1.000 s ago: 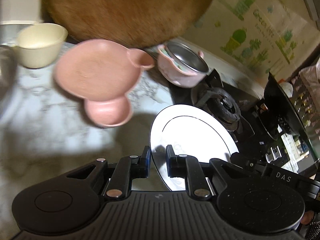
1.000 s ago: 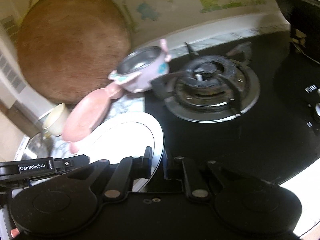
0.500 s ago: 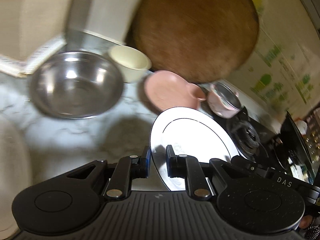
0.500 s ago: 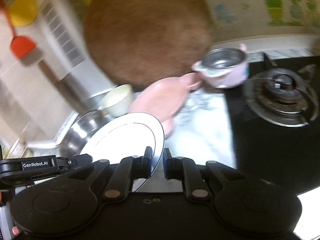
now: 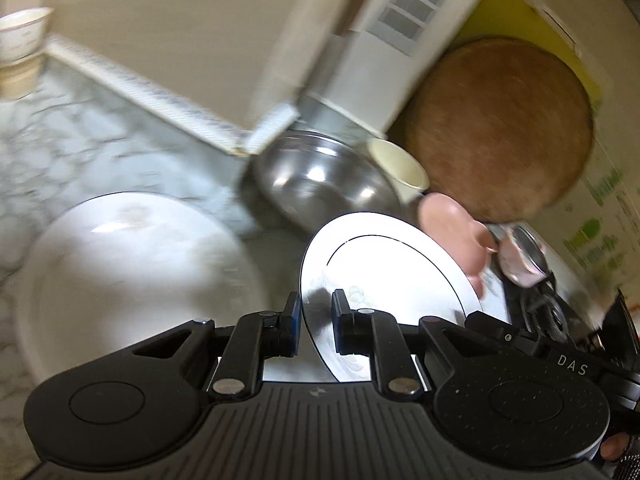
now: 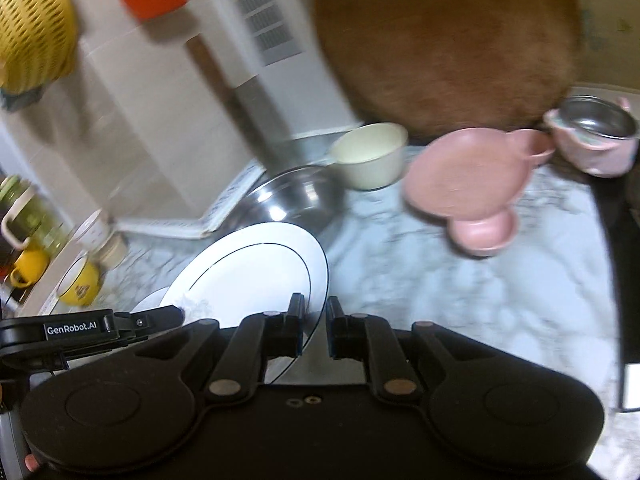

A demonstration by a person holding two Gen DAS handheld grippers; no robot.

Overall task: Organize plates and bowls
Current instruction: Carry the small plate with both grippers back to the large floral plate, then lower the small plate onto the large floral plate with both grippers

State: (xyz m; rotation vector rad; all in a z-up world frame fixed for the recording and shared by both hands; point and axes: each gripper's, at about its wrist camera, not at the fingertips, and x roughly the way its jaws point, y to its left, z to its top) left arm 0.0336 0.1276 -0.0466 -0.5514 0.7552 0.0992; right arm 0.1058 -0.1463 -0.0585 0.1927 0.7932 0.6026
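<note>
Both grippers hold one white plate with a thin dark ring (image 5: 384,272) by opposite rims, above the marble counter. My left gripper (image 5: 316,320) is shut on its left rim. My right gripper (image 6: 314,330) is shut on its right rim; the plate (image 6: 256,276) spreads to the left of it. A large white plate (image 5: 132,264) lies on the counter just left of the held plate. A steel bowl (image 5: 320,180), a cream cup (image 5: 400,164) and a pink mouse-shaped dish (image 6: 472,184) stand behind.
A round wooden board (image 6: 444,40) leans on the back wall. A small pink-and-steel pot (image 6: 592,136) stands by the black stove edge (image 6: 616,240). Yellow mugs (image 6: 80,284) and a jar stand at the far left. A white bowl (image 5: 20,36) sits far left.
Both grippers have carried the plate left, away from the stove. The large white plate has come into the left wrist view; the steel bowl and pink dish have slid right.
</note>
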